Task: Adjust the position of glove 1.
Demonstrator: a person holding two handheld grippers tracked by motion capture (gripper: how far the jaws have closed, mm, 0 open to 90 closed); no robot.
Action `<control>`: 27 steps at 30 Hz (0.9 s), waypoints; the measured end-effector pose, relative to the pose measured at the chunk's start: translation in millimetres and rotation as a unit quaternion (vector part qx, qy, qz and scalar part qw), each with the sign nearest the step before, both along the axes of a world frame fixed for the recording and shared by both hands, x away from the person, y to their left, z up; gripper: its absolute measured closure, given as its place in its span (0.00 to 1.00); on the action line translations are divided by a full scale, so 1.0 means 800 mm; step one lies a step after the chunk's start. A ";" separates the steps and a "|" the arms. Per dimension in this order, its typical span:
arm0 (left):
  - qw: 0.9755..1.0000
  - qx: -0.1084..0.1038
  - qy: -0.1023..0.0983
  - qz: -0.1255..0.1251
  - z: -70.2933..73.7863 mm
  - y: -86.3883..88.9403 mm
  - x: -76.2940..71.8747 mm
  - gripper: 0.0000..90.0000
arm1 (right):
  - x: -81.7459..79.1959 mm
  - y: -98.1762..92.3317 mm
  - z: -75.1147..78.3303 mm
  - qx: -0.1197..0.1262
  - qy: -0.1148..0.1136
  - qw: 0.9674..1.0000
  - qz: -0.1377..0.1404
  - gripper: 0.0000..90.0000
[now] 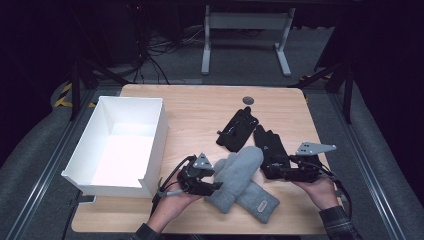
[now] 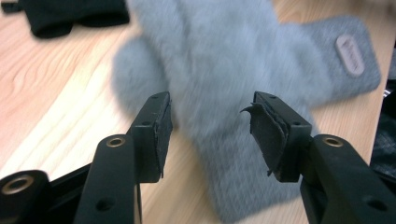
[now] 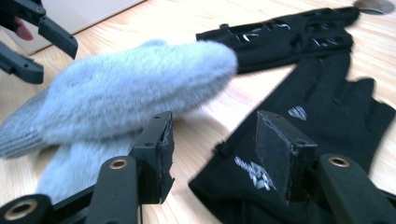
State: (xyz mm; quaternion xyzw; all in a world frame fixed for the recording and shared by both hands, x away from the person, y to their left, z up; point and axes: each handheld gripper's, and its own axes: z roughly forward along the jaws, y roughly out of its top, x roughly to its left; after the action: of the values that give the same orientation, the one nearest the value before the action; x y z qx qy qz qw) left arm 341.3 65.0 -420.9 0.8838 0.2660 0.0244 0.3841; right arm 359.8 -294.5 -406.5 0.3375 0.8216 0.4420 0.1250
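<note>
Seen from the high view: pale wooden worktop carrying a white open-topped rectangular box at its left, two fluffy grey mittens lying crossed near the front edge, a black fingerless glove with cut-out slots behind them and a second black fingered glove just to the right of it, a small round grey disc farther back. Left gripper held low at the left flank of the grey mittens, right gripper at the cuff end of the black fingered glove, just right of the mittens. Seen from the left gripper view: two black jaws standing apart, nothing pressed between the pads, the torn right-hand pad curling at its tip; blurred grey mittens lying on the wood just beyond the jaws, a knitted cuff with an oval pink label at the upper right, a dark glove at the upper left corner. Seen from the right gripper view: jaws parted with nothing clamped, pads hovering above the black fingered glove with its small white printed marks; grey mittens stacked to the left, slotted black glove behind, left gripper with parted jaws at the far upper left, white box beyond it.
</note>
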 end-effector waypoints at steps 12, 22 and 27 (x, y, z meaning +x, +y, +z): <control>1.000 0.003 0.025 -0.017 -0.025 0.014 -0.009 0.51 | 0.036 0.031 0.003 0.021 0.005 1.000 0.005 0.48; 0.998 -0.001 0.052 -0.046 -0.035 0.004 -0.005 0.66 | 0.049 0.048 -0.017 -0.007 0.027 0.999 0.031 0.93; 0.998 0.002 0.052 -0.038 -0.034 0.003 -0.005 0.84 | 0.048 0.049 -0.017 -0.016 0.024 0.999 0.033 1.00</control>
State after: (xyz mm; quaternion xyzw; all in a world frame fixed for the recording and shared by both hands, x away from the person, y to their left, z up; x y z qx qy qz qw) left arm 337.2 67.3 -447.8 0.8941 0.2521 -0.0359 0.3684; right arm 397.9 -255.3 -420.3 0.3183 0.8421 0.4247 0.0962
